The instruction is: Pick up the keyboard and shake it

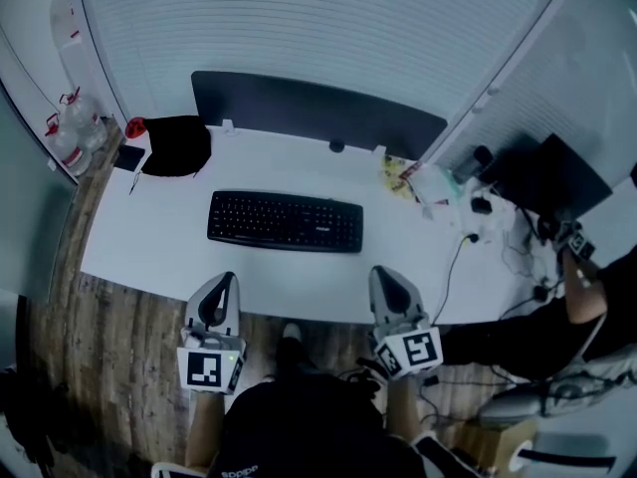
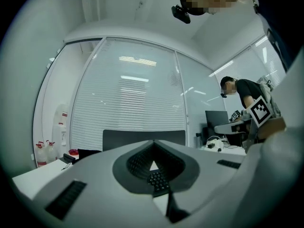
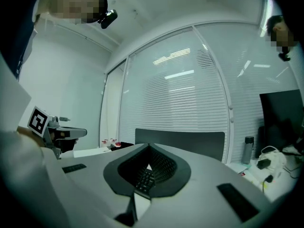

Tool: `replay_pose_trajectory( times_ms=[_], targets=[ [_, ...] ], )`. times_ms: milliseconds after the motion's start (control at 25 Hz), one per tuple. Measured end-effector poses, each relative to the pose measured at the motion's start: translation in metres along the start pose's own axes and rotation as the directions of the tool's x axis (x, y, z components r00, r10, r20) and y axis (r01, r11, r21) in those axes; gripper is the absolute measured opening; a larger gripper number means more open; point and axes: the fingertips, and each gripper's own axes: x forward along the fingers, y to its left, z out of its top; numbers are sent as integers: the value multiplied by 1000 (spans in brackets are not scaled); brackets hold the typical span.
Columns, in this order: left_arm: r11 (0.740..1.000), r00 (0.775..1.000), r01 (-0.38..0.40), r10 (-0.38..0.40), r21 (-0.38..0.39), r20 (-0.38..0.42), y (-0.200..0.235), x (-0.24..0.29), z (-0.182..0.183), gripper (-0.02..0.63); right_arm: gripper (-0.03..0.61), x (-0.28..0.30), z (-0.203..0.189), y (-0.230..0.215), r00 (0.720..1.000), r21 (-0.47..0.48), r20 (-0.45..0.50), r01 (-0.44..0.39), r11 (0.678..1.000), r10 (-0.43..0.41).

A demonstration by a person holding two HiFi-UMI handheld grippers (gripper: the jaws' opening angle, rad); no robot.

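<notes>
A white desk (image 1: 149,242) stands against lowered blinds in a glass-walled office, above a wood-grain floor. The left gripper (image 1: 224,282) has its jaws clenched together on nothing, and so does the right gripper (image 1: 386,273). Both sit at the desk's near edge, side by side and apart. The keyboard (image 1: 285,220) lies ahead of the jaws and between their two lines, untouched, with a bare strip of desk between it and them. There is open desk on either end of it as well.

Beyond it a dark monitor (image 1: 318,108) stands along the far edge. Ahead and left of the jaws lies a black bundle (image 1: 177,145). To the right, cables (image 1: 468,237) and small items crowd the desk, too small to tell apart.

In each gripper view only a patch of keys shows through the notch of the jaws. The gripper's body covers the rest.

The keyboard is black, full-width and flat, its long side roughly parallel to the desk edge.
</notes>
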Motion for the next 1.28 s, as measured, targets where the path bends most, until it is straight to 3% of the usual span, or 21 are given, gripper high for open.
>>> replay_pose_trajectory(
  times_ms=[240, 360, 480, 560, 640, 880, 1040, 1280],
  targets=[
    [999, 999, -35, 35, -11, -25, 18, 52, -4, 3, 2, 42, -10, -36, 1000, 44, -26, -8, 999, 10],
    [998, 996, -54, 55, 7, -70, 28, 64, -18, 3, 2, 55, -21, -48, 998, 65, -54, -10, 998, 14],
    [994, 993, -101, 99, -31, -69, 43, 74, -18, 3, 3, 69, -25, -54, 997, 75, -69, -15, 997, 20],
    [992, 987, -119, 116, -27, -109, 55, 72, -26, 3, 3, 74, -25, -53, 997, 79, -74, -17, 997, 23],
    [992, 980, -125, 121, -16, -157, 65, 69, -37, 3, 2, 76, -28, -53, 996, 81, -85, -12, 997, 18],
    [993, 983, -115, 110, -32, -146, 91, 79, -41, 3, 3, 85, -30, -56, 994, 88, -107, 38, 995, -29],
    [996, 982, -86, 79, -35, -170, 106, 90, -41, 3, 2, 91, -23, -52, 993, 99, -107, 63, 993, -52],
    [992, 970, -115, 103, -41, -222, 131, 97, -58, 5, 3, 103, -24, -53, 991, 121, -113, 89, 989, -76]
  ],
)
